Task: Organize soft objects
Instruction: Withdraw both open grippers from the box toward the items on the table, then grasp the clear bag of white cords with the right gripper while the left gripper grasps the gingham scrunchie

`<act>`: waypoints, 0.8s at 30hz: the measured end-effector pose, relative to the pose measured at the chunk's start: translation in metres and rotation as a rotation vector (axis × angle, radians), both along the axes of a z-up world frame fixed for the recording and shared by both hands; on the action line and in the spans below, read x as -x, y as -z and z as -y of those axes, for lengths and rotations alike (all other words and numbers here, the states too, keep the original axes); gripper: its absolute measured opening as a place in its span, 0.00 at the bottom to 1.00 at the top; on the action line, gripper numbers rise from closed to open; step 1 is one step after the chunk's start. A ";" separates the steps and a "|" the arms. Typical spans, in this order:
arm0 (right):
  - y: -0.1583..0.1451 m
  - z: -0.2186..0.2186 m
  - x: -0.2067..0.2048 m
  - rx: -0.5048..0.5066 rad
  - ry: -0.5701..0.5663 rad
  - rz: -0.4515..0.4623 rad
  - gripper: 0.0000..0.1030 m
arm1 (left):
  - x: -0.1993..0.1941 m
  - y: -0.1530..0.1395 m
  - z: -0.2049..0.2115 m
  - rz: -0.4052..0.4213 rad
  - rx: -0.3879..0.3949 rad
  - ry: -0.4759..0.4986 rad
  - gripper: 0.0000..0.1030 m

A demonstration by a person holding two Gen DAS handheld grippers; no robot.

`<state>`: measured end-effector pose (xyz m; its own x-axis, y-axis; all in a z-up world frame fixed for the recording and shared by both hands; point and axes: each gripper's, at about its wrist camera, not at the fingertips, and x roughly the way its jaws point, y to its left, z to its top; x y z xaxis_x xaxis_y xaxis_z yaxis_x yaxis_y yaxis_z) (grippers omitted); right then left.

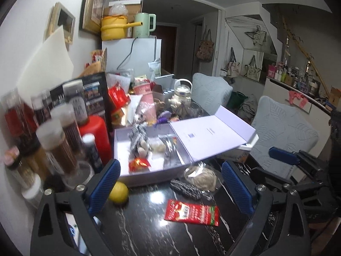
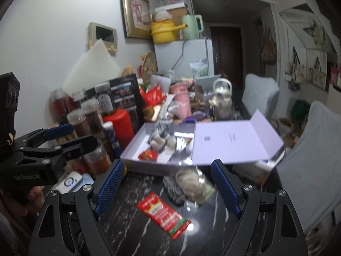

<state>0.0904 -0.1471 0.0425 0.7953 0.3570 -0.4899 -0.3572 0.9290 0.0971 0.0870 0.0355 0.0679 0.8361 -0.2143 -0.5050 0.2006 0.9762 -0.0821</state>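
Here, both grippers are held above a glossy black marble-patterned table [image 1: 149, 230]. The ribbed blue pads of the left gripper [image 1: 170, 189] stand wide apart, with nothing clamped; the right gripper [image 2: 168, 188] is likewise spread and empty. A flat red foil sachet [image 2: 163, 215], a dark knitted oblong [image 2: 173, 191] and a crinkly clear bag of pale fibres [image 2: 195, 184] are laid just before the shallow lilac cardboard box [image 1: 132, 179], its lid folded open. A round yellow lemon [image 1: 119, 192] is seen beside the box.
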 end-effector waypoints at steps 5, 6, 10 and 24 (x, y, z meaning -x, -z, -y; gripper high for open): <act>0.027 0.003 0.003 -0.006 0.013 -0.052 0.82 | 0.003 0.028 0.001 -0.061 0.015 0.015 0.95; 0.032 0.004 0.003 -0.009 0.013 -0.060 0.82 | 0.003 0.033 0.001 -0.072 0.022 0.019 0.95; 0.049 0.005 0.002 -0.010 0.022 -0.082 0.82 | 0.002 0.053 0.001 -0.114 0.051 0.027 0.95; 0.110 0.019 -0.023 -0.031 0.011 -0.217 0.82 | -0.020 0.114 0.018 -0.277 0.088 0.040 0.95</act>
<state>0.1130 -0.1665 -0.0672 0.6763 0.3664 -0.6391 -0.3143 0.9281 0.1996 0.1068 0.0173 -0.0457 0.6589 -0.2974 -0.6909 0.1969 0.9547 -0.2231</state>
